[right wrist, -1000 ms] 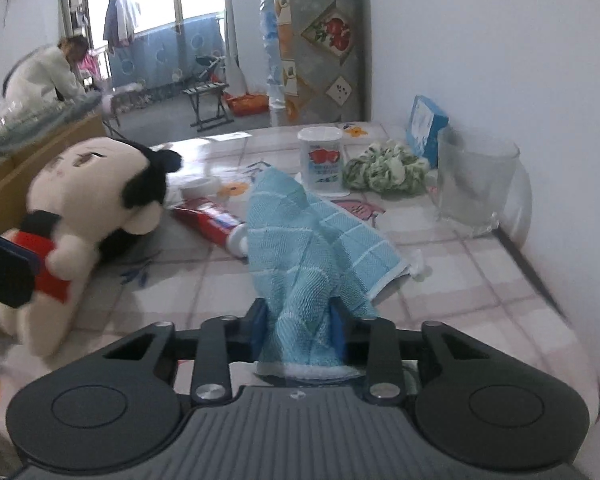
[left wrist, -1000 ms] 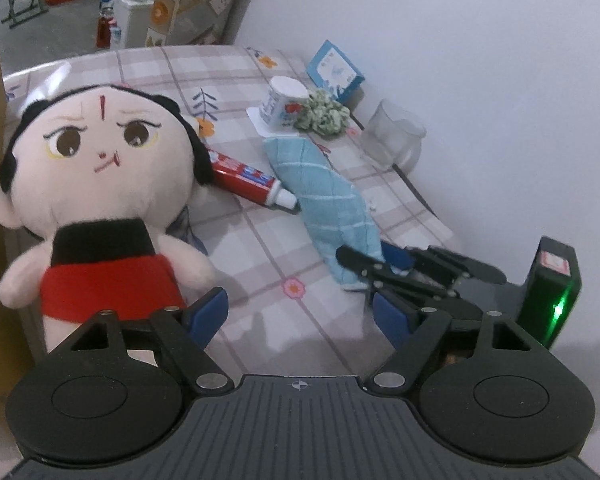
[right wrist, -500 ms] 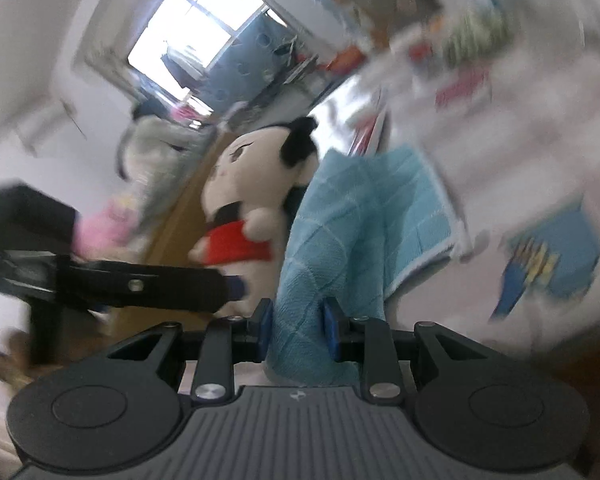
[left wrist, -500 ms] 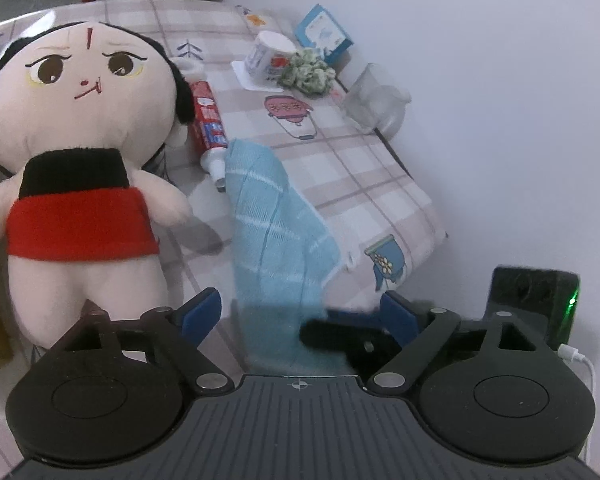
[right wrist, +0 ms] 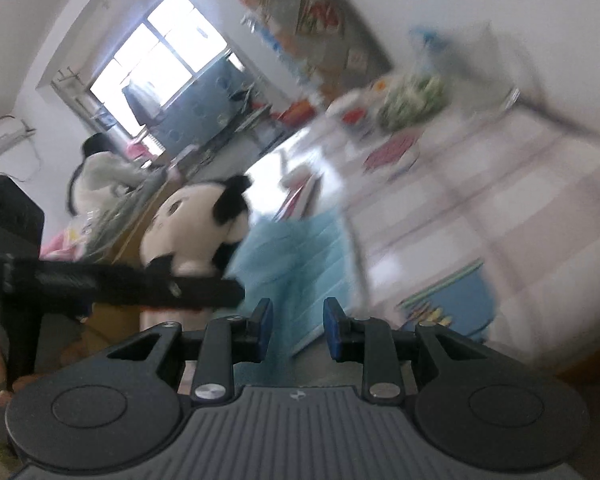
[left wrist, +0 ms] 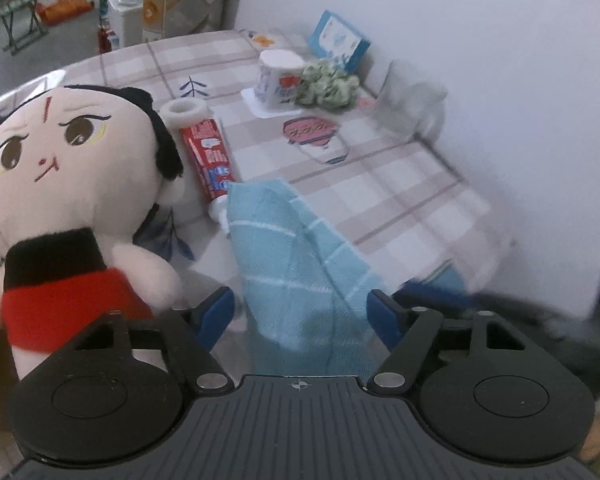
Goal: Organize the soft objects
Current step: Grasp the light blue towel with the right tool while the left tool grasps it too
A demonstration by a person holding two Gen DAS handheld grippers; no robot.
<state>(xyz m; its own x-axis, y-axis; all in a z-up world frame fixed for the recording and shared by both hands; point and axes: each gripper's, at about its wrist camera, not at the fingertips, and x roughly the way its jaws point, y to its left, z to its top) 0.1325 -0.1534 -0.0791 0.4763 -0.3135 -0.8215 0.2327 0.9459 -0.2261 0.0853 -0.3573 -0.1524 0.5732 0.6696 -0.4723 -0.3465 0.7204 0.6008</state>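
Observation:
A light blue towel [left wrist: 296, 276] hangs over the table's near edge, between the wide-apart fingers of my open left gripper [left wrist: 300, 314]. A plush doll [left wrist: 60, 184] with a red shirt sits at the left, beside the left finger. The right wrist view is tilted and blurred. There my right gripper [right wrist: 296, 326] has its jaws parted around the towel [right wrist: 296, 256] without pinching it. The doll [right wrist: 192, 220] shows behind my left gripper's dark finger.
On the checked tablecloth [left wrist: 400, 200] lie a red toothpaste tube [left wrist: 208, 156], a tape roll [left wrist: 188, 110], a white cup [left wrist: 278, 76], a green scrunchie [left wrist: 328, 88], a glass pitcher [left wrist: 412, 104] and a blue box [left wrist: 338, 44]. A white wall stands at the right.
My right gripper has opened and let go of the towel after dragging it to the table's near edge. The towel now lies between my left gripper's fingers.

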